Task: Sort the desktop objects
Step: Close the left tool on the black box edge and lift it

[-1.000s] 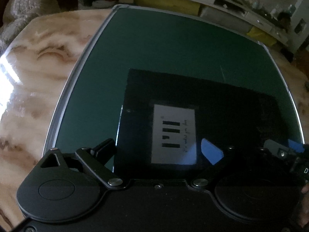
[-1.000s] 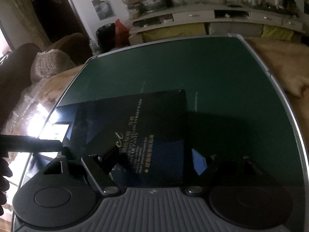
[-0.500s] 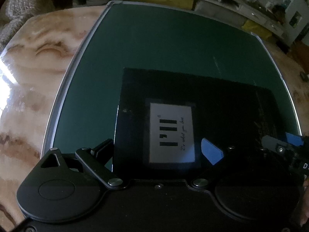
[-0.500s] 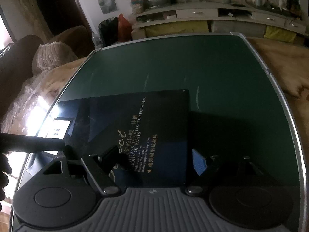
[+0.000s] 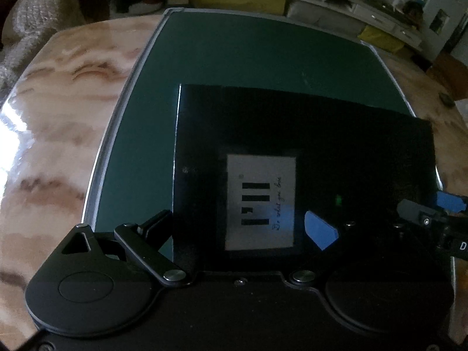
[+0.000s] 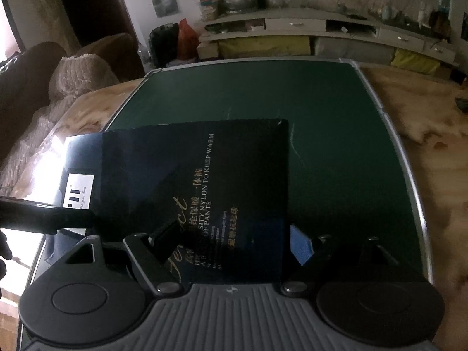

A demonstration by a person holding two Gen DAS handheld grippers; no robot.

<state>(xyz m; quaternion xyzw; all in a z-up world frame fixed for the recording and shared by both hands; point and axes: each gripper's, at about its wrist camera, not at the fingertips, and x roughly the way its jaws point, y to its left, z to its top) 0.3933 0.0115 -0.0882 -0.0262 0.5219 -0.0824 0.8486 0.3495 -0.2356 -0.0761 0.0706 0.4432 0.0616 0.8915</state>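
A black notebook with a white label (image 5: 260, 204) lies on the green board (image 5: 263, 52); it shows at the left of the right wrist view (image 6: 77, 191). A dark flat package with gold print (image 6: 204, 181) lies on it to the right and overlaps it. My left gripper (image 5: 237, 228) is open, its fingers wide apart over the notebook's near edge. My right gripper (image 6: 231, 239) is open, its fingers either side of the package's near edge. The right gripper's tip shows at the right of the left wrist view (image 5: 421, 213).
The green board has a metal rim (image 5: 117, 134) and rests on a marble-patterned table (image 5: 58, 111). A low white cabinet (image 6: 321, 29) and a brown sofa (image 6: 73, 67) stand beyond the table. A small dark object (image 6: 462, 102) lies at the table's far right.
Both grippers have drawn back and risen a little, so the notebook and the package show more fully. Neither object has moved. The jaws stay open.
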